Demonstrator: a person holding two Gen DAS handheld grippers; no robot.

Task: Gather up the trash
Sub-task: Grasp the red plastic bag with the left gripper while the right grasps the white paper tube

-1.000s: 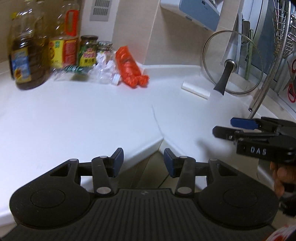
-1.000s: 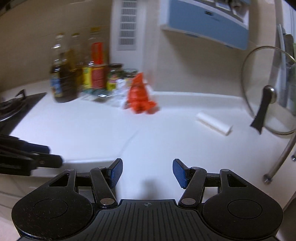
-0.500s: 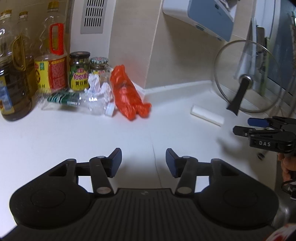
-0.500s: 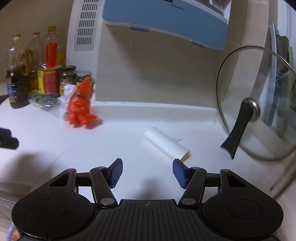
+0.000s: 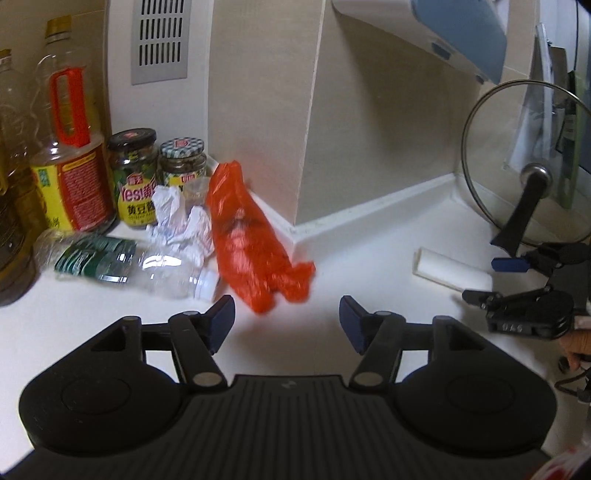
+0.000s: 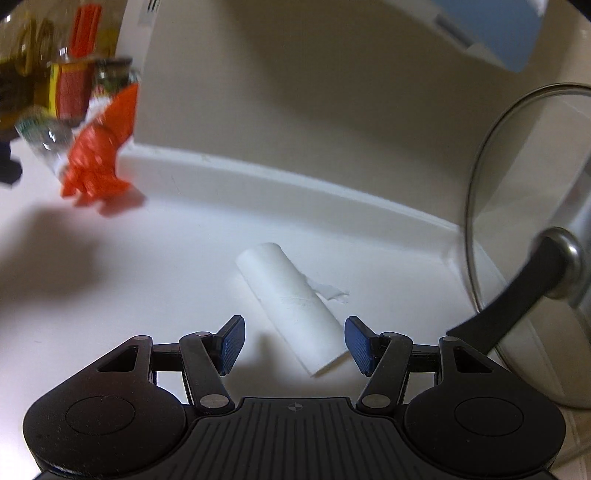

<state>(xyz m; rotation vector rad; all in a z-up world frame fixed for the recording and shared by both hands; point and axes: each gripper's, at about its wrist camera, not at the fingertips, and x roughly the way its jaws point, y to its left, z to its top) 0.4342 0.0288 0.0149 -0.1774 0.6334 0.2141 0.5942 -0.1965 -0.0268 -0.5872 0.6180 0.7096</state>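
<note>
A crumpled orange plastic bag [image 5: 255, 254] lies on the white counter [image 5: 92, 325] by the wall corner, with crumpled white paper [image 5: 181, 221] and an empty clear bottle [image 5: 147, 267] on its side to its left. My left gripper [image 5: 287, 325] is open and empty, just short of the bag. A white paper roll [image 6: 295, 306] lies further right; it also shows in the left wrist view [image 5: 452, 271]. My right gripper [image 6: 294, 345] is open, and the roll's near end lies between its fingertips. The right gripper shows in the left wrist view [image 5: 484, 280] too.
Oil bottles [image 5: 66, 155] and two jars [image 5: 155, 173] stand against the back wall at left. A glass pot lid [image 6: 535, 251] with a black handle leans upright at the right. A blue range hood [image 5: 461, 33] hangs overhead.
Both grippers moved forward over the counter. The left one closed in on the orange bag; the right one came up to the white roll, which now lies between its open fingers.
</note>
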